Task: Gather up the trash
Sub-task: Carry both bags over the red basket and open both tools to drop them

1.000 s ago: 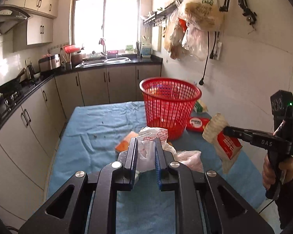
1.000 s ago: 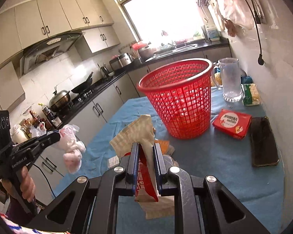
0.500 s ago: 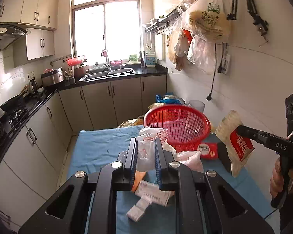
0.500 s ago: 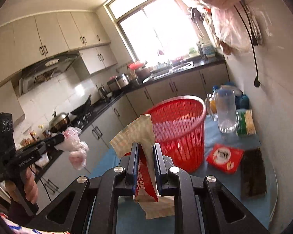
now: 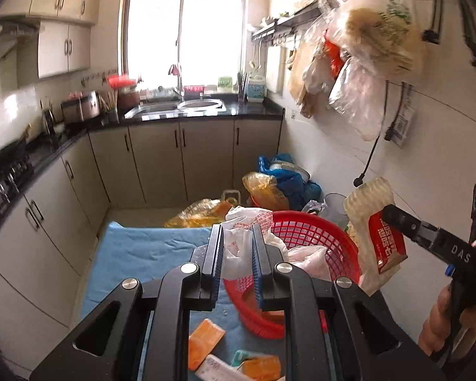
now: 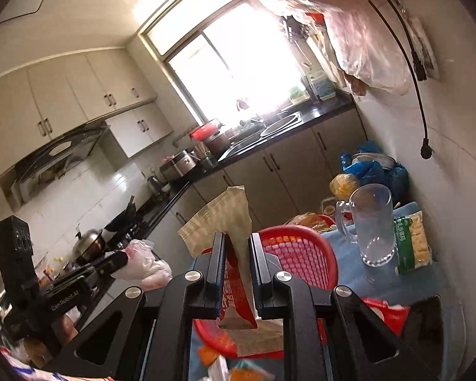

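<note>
Trash was in both claws, neither piece dropped yet. Left claw (image 5: 237,254) was clamped on a crumpled white plastic bag (image 5: 238,247); the bag bulged out past the fingers and hung over the near rim of the red basket (image 5: 317,231). More loose scraps, orange wrappers (image 5: 204,338) and a small white packet, lay on the blue table (image 5: 149,250) below the left claw, just in front of the basket. Right claw (image 6: 237,273) was pinched on a flattened red-and-beige snack packet (image 6: 225,219); the packet stood upright between the fingers, top flap above them, torn end hanging below. In the left view that packet sat just to the right of the basket rim, more beside than over the opening. In the right view, the basket (image 6: 301,254) was directly ahead and below. A glass mug (image 6: 369,225) and a green bag of snacks (image 6: 411,241) stood just beyond the basket on the right, by the wall.

Step in hand, judged: carry both pieces over the basket and let go. To do it well: get each claw fully over the opening, not the rim, before opening. The bag is light and floppy, so lower it inside first or it may catch on the edge. Bring the packet leftward over the mouth, keeping clear of the mug. Leftover wrappers on the table come after.
</note>
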A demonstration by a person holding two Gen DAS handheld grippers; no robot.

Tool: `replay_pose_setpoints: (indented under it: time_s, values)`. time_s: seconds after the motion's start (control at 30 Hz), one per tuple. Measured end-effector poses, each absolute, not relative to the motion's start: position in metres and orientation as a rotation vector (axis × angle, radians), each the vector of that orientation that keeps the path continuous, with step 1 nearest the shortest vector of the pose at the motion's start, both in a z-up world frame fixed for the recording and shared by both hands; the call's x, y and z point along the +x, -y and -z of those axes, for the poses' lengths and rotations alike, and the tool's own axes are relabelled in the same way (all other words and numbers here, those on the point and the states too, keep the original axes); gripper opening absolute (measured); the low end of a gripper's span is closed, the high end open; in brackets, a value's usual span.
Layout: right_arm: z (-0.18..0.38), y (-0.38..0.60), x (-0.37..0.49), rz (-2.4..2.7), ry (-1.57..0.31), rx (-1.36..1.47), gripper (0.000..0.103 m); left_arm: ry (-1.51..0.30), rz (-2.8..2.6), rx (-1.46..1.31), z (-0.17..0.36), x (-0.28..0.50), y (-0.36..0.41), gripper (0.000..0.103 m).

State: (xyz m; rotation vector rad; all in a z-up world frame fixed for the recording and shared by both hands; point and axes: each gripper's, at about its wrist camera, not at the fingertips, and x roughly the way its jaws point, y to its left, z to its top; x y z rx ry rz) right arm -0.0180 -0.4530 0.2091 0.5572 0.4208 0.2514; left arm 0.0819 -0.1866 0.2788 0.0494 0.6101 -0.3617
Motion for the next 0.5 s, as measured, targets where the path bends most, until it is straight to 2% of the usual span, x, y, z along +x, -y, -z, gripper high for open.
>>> replay_pose_setpoints:
  time_s: [0.23,0.37,0.43,0.5]
  values:
    - [-0.18,0.458,0.024,-0.219,-0.468,0.582,0.015,-0.688,0.378,0.01,-0.244,0.121,0.2,0.017]
    - [-0.164,0.461,0.037,-0.203,-0.499,0.589,0.018,-0.677,0.399,0.022,-0.237,0.12,0.201,0.024]
    - [-0.158,0.464,0.039,-0.196,-0.506,0.599,0.019,-0.656,0.404,0.027,-0.236,0.116,0.199,0.044]
    - [-0.154,0.464,0.04,-0.193,-0.512,0.602,0.026,-0.622,0.402,0.023,-0.238,0.108,0.194,0.059]
